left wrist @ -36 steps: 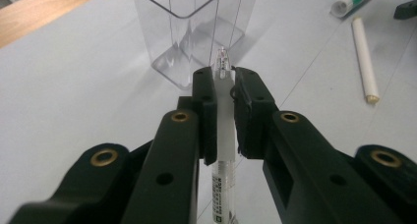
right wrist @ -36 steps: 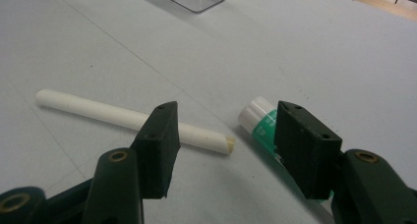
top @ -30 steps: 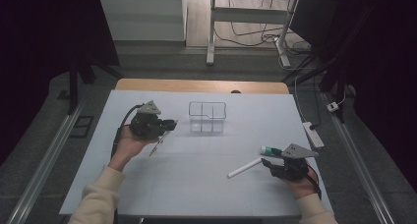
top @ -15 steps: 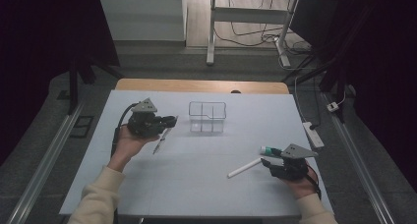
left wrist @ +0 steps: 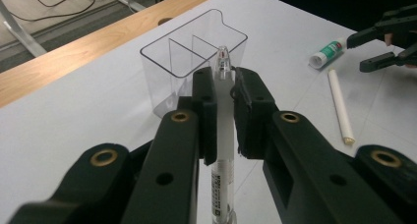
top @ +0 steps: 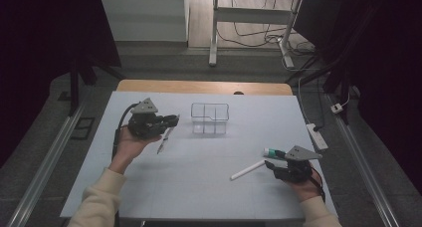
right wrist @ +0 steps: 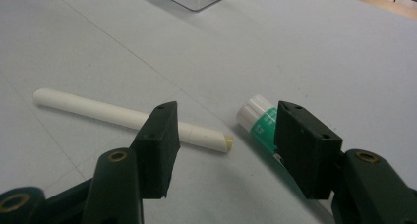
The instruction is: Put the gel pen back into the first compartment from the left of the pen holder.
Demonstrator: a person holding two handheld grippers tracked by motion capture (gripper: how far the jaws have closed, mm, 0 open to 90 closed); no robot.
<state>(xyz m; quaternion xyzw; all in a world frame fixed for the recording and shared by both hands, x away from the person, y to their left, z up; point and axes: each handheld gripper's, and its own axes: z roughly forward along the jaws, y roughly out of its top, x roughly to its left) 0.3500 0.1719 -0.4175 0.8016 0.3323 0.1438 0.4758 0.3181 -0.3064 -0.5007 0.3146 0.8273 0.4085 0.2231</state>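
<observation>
A clear-barrelled pen [left wrist: 222,130] is clamped between the closed jaws of the left gripper [left wrist: 223,113], its capped tip rising above the pads and its labelled barrel hanging below them. In the high view the left gripper [top: 168,121] is held above the white table [top: 199,187] at its left side, and the pen [top: 165,137] is seen slanting down from the jaws, clear of the surface. Just beyond the jaws a clear plastic organizer [left wrist: 192,62] with inner dividers is set upright on the table, near the far edge in the high view [top: 210,118].

The right gripper [right wrist: 223,135] is held with its jaws wide apart and nothing between them, low over the table at its right side [top: 271,162]. A white stick [right wrist: 128,118] is seen lying flat on the table past the nearer jaw, one end between the jaws' line of sight. A glue stick [right wrist: 263,121] with a green label is seen lying beside it, partly hidden by the other jaw. The white stick [top: 247,170] and the glue stick [top: 273,152] are apart from each other, well away from the organizer.
</observation>
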